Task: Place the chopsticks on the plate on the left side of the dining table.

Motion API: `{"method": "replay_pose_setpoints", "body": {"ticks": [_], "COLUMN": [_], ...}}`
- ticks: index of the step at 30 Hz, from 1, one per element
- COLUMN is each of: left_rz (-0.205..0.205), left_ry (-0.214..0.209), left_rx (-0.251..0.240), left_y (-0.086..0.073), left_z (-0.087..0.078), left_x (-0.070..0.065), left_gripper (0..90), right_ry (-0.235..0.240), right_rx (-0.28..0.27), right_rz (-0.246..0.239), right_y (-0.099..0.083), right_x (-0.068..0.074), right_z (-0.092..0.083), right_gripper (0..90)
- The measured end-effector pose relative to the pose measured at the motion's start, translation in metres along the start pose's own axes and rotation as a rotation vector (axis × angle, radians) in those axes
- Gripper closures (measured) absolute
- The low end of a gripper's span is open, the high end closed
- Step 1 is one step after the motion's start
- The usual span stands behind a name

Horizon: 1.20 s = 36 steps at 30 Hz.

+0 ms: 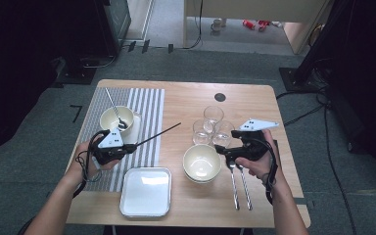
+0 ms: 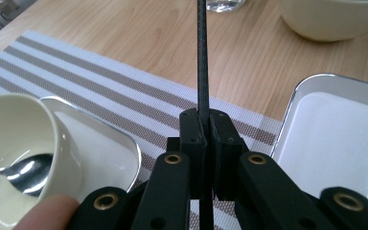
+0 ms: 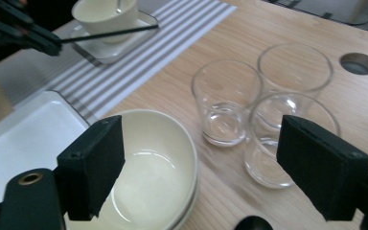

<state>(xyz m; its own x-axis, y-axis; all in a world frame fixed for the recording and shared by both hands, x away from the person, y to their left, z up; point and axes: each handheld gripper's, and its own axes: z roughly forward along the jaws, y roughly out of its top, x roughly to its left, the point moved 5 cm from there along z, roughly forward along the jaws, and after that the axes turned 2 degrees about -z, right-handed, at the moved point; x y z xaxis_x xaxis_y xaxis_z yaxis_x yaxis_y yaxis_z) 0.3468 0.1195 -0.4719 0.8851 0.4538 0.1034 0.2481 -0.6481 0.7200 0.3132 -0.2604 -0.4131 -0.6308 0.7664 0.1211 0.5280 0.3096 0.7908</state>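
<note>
Pinching thin black rod point(image 2: 201, 57) in left gripper point(image 1: 126, 147) fingers; spreading right gripper point(image 1: 221, 150) fingers beside glasses point(image 1: 210, 128) near right surface edge, risking tipping.

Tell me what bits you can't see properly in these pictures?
- Black stick: in the left gripper view its far tip is cut off by the top edge.
- Spoons: in the high view their bowls sit under the right gripper.
- Stacked bowls: in the right gripper view I can't count them; a jaw and the bottom edge cover part.
- Cup: in the left gripper view the left edge cuts it off.
</note>
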Motion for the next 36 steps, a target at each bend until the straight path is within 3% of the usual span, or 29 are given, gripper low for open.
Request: {"method": "replay_pose_setpoints", "body": {"ticks": [4,13,20,31,36], "left_rz": [-0.015,-0.073,-0.105,-0.16,-0.166], "left_ry": [0.006,0.031,0.049,0.076,0.105], "left_rx": [0.011,0.024,0.057,0.103,0.135], "left_y": [-0.006,-0.021,-0.034,-0.052,-0.057], "left_z": [0.0,-0.001,0.003,0.01,0.011], "left_x": [0.003,0.016,0.025,0.038,0.045], "left_gripper": [87.0,87.0,87.0,86.9,86.9], "right_ry": [-0.03,-0.04,-0.05,-0.074,-0.075], "right_rx": [0.009,-0.008,-0.026,-0.009,-0.006], "right_rz": [0.016,0.048,0.096,0.13,0.142], "right_y": [-0.007,-0.023,-0.034,-0.051,-0.057], "right_x": [-0.003,-0.01,-0.018,-0.024,-0.026], "right_z": [0.001,-0.005,-0.008,-0.006,-0.004], "right_gripper": [16.5,20.8,21.5,23.3,23.3]}}
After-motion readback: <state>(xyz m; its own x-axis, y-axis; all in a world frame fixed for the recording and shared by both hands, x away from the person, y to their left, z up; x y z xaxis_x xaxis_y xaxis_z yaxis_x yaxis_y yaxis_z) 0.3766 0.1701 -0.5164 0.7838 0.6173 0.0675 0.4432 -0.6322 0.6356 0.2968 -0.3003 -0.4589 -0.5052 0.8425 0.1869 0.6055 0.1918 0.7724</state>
